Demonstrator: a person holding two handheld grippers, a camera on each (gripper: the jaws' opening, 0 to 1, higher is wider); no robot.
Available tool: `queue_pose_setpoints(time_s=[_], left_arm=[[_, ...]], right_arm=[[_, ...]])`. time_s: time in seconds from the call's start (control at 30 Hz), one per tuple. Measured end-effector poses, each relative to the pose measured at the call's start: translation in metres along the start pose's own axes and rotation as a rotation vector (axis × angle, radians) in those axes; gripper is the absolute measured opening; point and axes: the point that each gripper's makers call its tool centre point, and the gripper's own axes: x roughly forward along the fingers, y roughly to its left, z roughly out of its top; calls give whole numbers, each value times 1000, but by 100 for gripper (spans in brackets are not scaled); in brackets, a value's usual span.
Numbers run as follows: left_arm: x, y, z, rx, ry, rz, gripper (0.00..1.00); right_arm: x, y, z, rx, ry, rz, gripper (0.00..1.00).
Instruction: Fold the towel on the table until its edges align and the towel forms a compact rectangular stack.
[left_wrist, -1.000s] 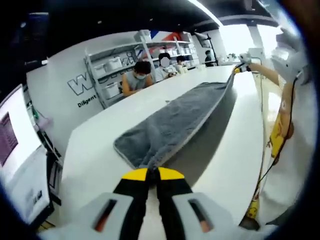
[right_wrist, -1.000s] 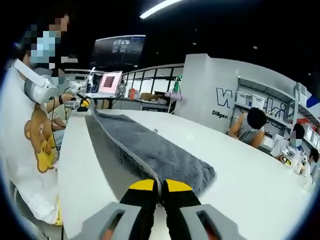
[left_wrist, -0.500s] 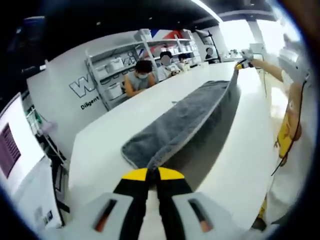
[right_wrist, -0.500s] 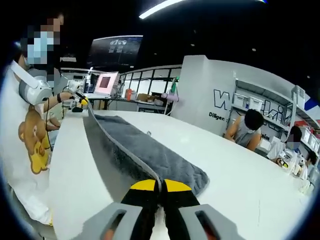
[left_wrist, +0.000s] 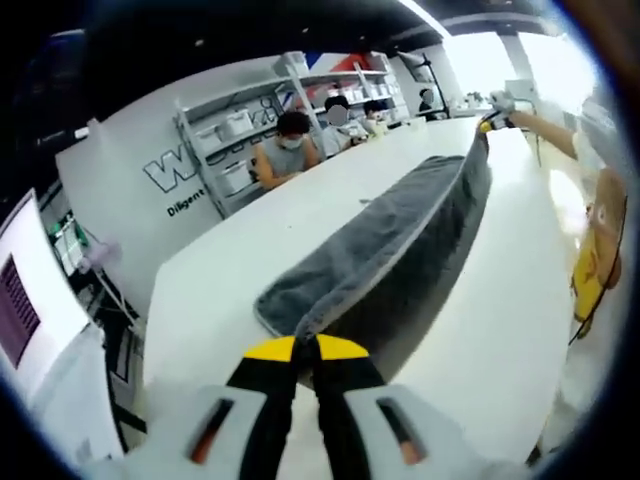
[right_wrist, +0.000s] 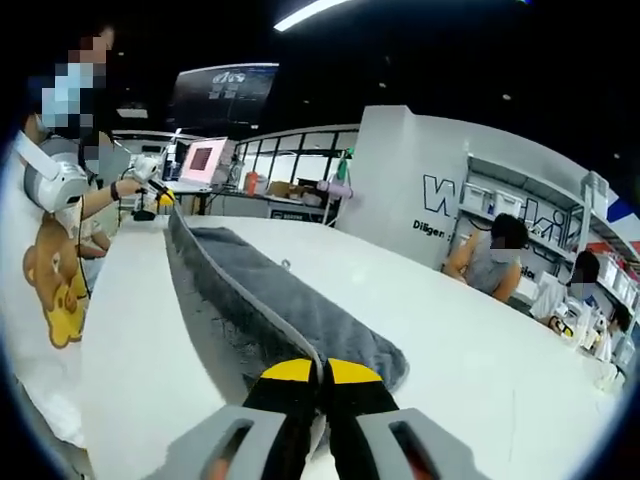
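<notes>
Both my claws, left claw (left_wrist: 306, 352) and right claw (right_wrist: 311, 374), pinch the towel (left_wrist: 385, 235) edge, lifted off the counter (left_wrist: 230, 260). If one corner slips, the fold lands crooked.

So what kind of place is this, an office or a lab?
Probably a lab or workshop with shared workspace: a long white table with seated people, white shelving holding storage bins, and a lit monitor on a far bench.

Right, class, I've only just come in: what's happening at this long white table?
A person holds a grey towel by two corners, one in the left gripper, one in the right gripper, both shut on it. One long edge is raised off the white table; the rest lies flat. The fold is not yet made.
</notes>
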Motion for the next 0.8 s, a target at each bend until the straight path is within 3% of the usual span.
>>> queue_pose_setpoints(time_s=[0.8], left_arm=[[26, 14, 5, -12, 14, 32, 7]], right_arm=[[11, -23, 1, -1, 19, -33, 3]])
